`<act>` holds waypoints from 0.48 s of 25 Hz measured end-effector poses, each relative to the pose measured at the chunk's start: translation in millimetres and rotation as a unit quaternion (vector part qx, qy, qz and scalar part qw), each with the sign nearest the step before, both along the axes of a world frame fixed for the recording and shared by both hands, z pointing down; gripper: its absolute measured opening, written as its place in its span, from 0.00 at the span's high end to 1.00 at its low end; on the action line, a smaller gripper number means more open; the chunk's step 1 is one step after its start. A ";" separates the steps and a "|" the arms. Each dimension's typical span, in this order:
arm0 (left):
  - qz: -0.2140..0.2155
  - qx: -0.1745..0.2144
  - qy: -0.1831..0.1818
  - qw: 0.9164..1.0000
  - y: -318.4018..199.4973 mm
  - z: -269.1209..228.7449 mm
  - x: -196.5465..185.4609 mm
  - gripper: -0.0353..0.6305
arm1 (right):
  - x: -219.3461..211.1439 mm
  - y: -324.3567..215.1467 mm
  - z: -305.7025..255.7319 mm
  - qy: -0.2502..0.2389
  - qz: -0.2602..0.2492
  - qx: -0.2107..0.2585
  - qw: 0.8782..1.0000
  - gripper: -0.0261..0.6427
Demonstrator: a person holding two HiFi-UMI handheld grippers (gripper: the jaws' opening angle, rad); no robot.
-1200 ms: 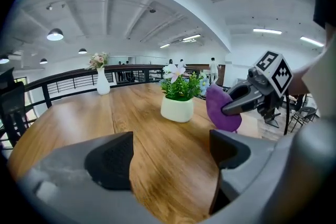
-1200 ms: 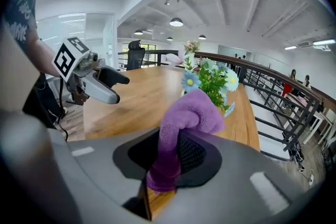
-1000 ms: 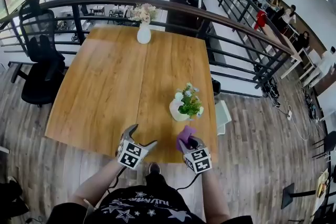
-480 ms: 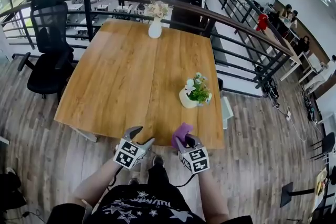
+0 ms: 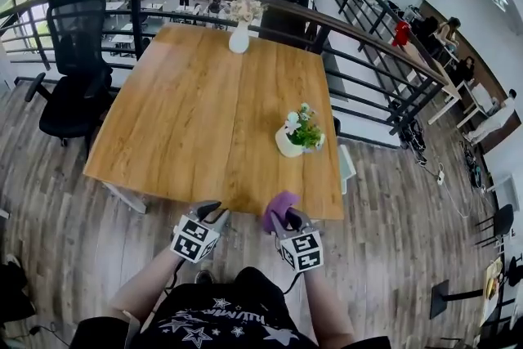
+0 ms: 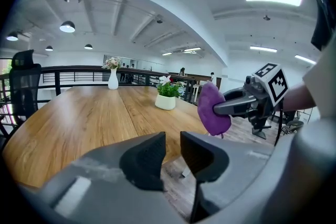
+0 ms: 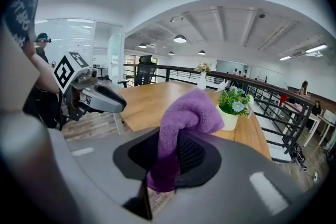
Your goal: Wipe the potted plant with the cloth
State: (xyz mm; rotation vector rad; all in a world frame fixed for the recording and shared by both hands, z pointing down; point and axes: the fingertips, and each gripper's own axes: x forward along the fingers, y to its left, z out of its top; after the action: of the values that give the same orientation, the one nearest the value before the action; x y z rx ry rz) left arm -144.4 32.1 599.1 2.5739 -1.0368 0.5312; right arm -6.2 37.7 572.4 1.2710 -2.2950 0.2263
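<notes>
Right gripper (image 7: 170, 157) is clenched on the one purple cloth (image 7: 185, 115); its free fold stands forward of the jaws, evidently ready for wiping. The one potted plant (image 7: 231, 107) stands ahead of those jaws, apart, on the table (image 7: 152, 102). Left gripper (image 6: 172, 152): jaws have just been closing to a narrow gap, with nothing between. Grippers: two.

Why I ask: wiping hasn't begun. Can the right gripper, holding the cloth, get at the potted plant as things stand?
Probably yes, with a forward reach. The right gripper, shut on the cloth, hangs at the near edge of the table; the potted plant stands further in, only bare wood between.
</notes>
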 end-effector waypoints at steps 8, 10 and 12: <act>-0.071 0.012 -0.014 0.997 16.9 -0.8 -12.9 0.94 | 6.1 12.4 -3.5 -0.006 -0.029 0.002 1.000 0.84; -0.085 -0.002 -0.016 0.996 31.9 3.0 -12.1 0.94 | 16.0 26.9 -0.3 -0.015 -0.029 -0.006 0.999 0.84; -0.087 -0.005 -0.018 0.996 49.5 2.4 -6.3 0.94 | 27.4 42.8 3.4 -0.027 -0.028 -0.015 0.999 0.84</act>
State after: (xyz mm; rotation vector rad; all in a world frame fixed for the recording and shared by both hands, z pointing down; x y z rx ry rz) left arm -150.7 81.7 601.4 2.4427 -1.2522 0.5387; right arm 21.2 80.5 575.9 1.1969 -2.3610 0.2790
